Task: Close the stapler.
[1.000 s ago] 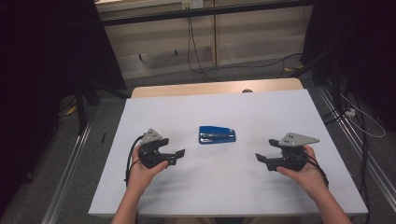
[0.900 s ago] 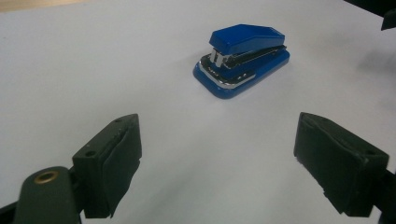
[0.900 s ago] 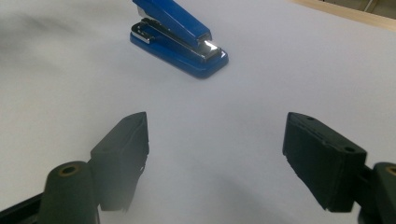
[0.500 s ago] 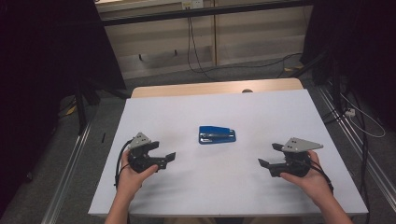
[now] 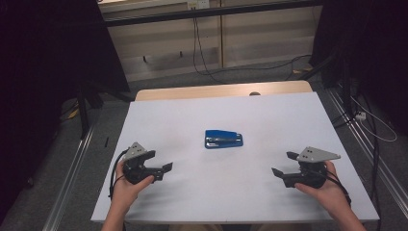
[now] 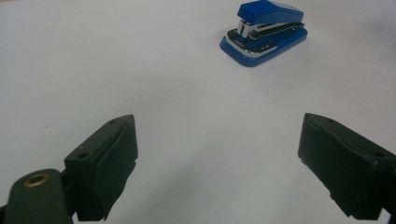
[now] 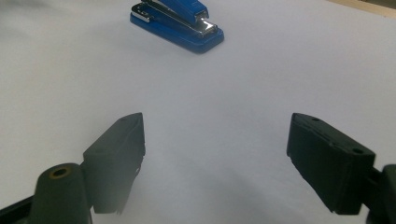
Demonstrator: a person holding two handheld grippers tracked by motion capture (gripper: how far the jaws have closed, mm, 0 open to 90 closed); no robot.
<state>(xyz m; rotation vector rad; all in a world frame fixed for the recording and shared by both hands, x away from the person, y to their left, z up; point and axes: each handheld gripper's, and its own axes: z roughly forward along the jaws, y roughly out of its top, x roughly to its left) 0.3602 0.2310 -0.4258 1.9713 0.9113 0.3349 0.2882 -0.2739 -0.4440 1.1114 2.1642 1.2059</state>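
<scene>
1. Dead centre on the white bench (image 5: 192, 202) sits the small blue plastic stapler with a chrome strip (image 5: 223, 138), lying flat and level, nothing touching it.
2. Left tongs (image 5: 163, 168) are near-left of the stapler, well apart from it, jaws spread wide with just bare bench between them. From the left gripper view the stapler (image 6: 264, 32) sits up and off to the right of the gap.
3. Right tongs (image 5: 281, 166) are near-right of the stapler, also well apart, also spread and holding nothing. In the right gripper view the stapler (image 7: 177, 23) is ahead and a bit left.
4. My read: this is the reach-in step. I'd swing whichever tongs go first so the stapler lines up in the middle of the gap, come in low, and pinch across the narrow sides, not the sloped top, which would probably slip.
</scene>
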